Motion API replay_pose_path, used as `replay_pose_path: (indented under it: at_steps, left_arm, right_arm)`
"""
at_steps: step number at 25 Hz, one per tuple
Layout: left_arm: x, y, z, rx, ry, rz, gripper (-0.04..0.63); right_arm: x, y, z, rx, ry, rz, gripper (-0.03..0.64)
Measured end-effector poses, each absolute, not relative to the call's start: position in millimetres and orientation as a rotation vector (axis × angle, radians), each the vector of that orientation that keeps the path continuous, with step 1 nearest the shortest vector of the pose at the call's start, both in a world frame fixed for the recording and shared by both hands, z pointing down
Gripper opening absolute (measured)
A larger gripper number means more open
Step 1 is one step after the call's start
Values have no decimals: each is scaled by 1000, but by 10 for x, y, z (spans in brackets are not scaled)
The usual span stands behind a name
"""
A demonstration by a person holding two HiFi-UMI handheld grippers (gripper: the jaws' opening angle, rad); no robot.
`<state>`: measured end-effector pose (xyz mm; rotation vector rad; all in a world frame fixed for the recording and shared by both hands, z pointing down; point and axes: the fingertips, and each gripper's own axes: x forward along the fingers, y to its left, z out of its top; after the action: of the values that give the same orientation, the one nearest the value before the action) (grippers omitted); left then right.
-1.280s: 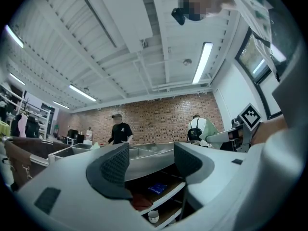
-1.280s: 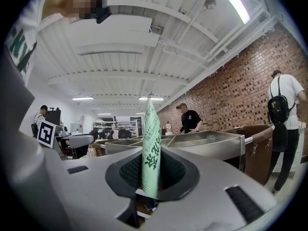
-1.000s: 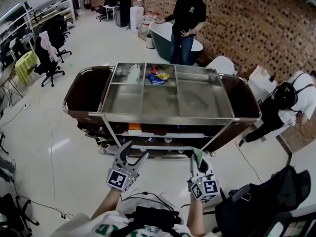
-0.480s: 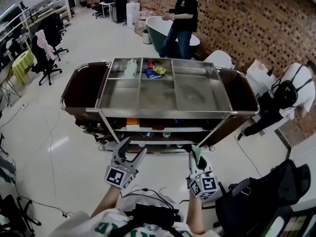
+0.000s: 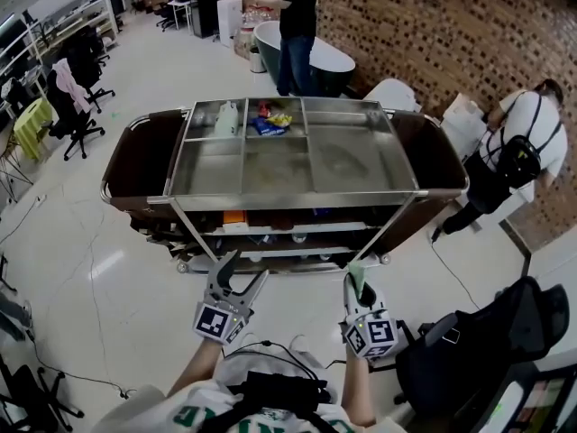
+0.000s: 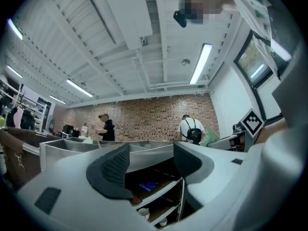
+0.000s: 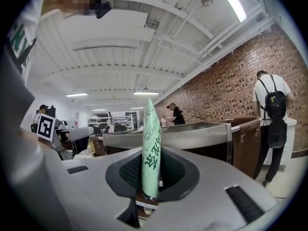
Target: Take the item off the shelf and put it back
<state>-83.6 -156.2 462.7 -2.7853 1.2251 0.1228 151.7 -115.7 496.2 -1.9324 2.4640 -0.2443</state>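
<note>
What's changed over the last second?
The person behind the cart stepped left along the tub. The right gripper stays shut on the green packet; the left gripper stays open and empty, both short of the cart.

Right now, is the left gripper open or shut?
Open. The left gripper holds its jaws apart with nothing between them; the cart shows through the gap.
</note>
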Motion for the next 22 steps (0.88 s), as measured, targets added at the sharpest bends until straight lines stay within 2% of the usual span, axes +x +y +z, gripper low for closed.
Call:
replay_pose_path:
  at_steps: [15,22]
  left_arm:
    - [-649,-1698,4796,-2828,1193,75,268]
    - [-467,-1818,4998,-2833,1148,52,268]
  right_arm:
    - [1604,-1313,5195,-1950,2479,-304,61]
    - [1670,-1418,5602,-1998,2541,-285,61]
